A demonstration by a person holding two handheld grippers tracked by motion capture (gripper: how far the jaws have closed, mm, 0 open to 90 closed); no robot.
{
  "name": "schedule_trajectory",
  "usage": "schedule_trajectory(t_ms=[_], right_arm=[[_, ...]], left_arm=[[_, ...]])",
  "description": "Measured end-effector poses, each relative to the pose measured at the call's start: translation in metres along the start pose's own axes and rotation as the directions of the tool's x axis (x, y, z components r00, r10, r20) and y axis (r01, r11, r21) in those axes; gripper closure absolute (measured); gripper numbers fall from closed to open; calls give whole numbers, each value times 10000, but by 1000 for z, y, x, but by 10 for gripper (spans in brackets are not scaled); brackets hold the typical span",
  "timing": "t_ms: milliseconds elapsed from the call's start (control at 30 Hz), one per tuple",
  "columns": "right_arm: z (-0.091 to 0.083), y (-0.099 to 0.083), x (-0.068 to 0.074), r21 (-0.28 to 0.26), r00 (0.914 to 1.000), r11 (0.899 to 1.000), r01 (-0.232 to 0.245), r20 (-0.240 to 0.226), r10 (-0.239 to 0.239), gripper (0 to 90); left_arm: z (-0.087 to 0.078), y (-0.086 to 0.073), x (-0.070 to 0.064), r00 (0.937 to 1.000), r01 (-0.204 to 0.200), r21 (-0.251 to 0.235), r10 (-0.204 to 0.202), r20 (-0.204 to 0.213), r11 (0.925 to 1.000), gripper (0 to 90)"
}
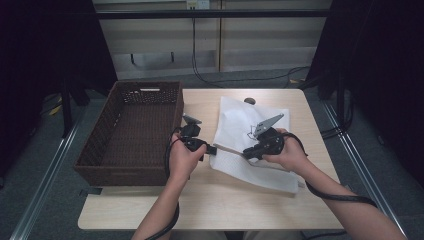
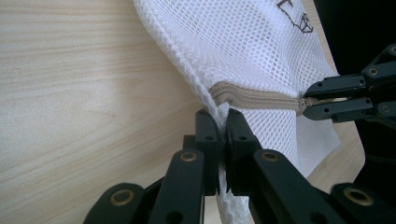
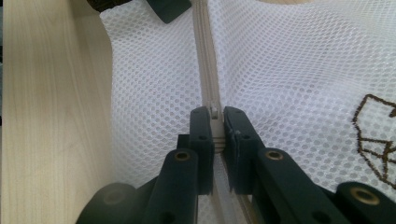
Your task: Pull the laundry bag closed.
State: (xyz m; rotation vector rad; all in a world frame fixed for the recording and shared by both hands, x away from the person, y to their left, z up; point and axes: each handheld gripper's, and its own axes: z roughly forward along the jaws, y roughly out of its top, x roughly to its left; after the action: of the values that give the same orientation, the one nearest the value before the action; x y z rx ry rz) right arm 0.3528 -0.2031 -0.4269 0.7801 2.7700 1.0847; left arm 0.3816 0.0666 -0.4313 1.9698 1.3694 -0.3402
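My left tool clamped on mesh bag edge at zipper end; right tool clamped on zipper pull. Zipper axis runs straight between tools, across desk.

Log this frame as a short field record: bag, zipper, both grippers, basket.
bag: white mesh laundry bag lying flat on the wooden table
zipper: beige zipper, closed along the stretch in view
left gripper: left gripper, jaws shut on the bag's edge at the zipper end
right gripper: right gripper, jaws shut on the zipper pull
basket: dark woven basket on the table, left of the bag, apart from it
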Motion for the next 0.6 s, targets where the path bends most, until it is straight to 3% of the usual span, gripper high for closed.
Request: schedule_trajectory(t_ms=[133, 200, 600], right_arm=[[0, 0, 0, 118, 10000, 9999, -20, 15, 20, 831], [-1, -1, -1, 44, 10000, 10000, -42, -21, 42, 831], [-4, -4, 0, 26, 9999, 10000, -93, 47, 93, 831]], left_arm=[[-1, 0, 0, 9995, -194, -14, 194, -262, 9998, 863], [-2, 0, 0, 10000, -51, -20, 51, -83, 10000, 863], [-2, 1, 0, 9998, -135, 36, 136, -159, 9999, 863]])
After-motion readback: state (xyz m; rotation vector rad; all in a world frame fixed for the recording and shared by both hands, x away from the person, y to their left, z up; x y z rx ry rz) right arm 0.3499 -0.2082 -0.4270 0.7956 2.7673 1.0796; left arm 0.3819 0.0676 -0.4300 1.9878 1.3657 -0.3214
